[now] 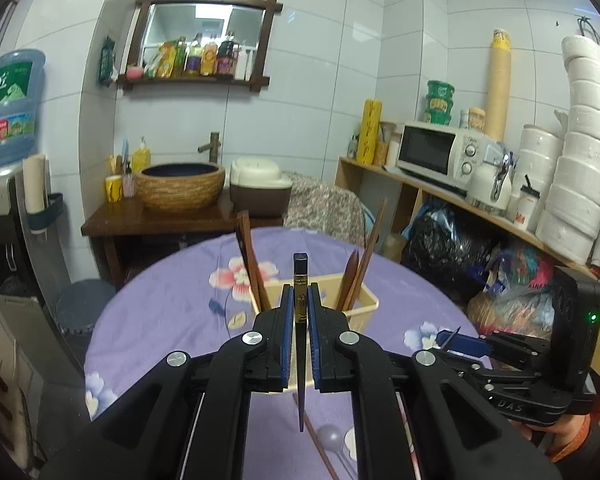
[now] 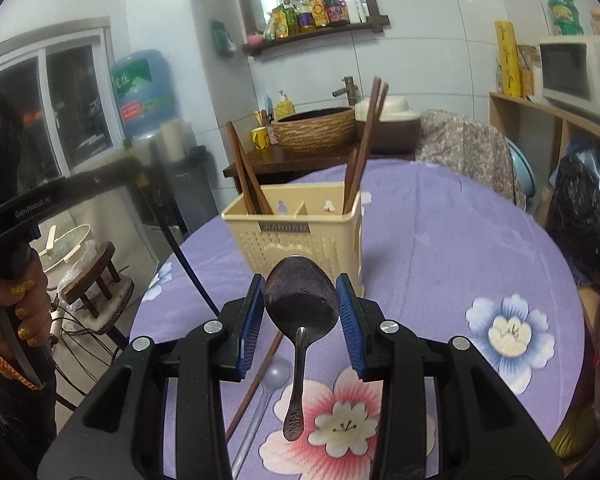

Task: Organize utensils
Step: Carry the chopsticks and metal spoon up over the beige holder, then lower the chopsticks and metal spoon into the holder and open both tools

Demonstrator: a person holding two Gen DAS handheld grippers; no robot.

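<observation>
Now left tongs (image 1: 300, 300) clamp an upright chopstick (image 1: 300, 280) (right tongs (image 2: 300, 300) pinch spoon (image 2: 300, 300), handle down).

White tiled walls (image 1: 320, 80), wood-framed mirror shelf (image 1: 204, 36) with bottles far, basin (image 1: 180, 188) on dark cabinet, water dispenser (image 1: 8, 216) left, microwave (image 1: 440, 152) on right shelf, sliding window (image 2: 48, 108) left.
</observation>
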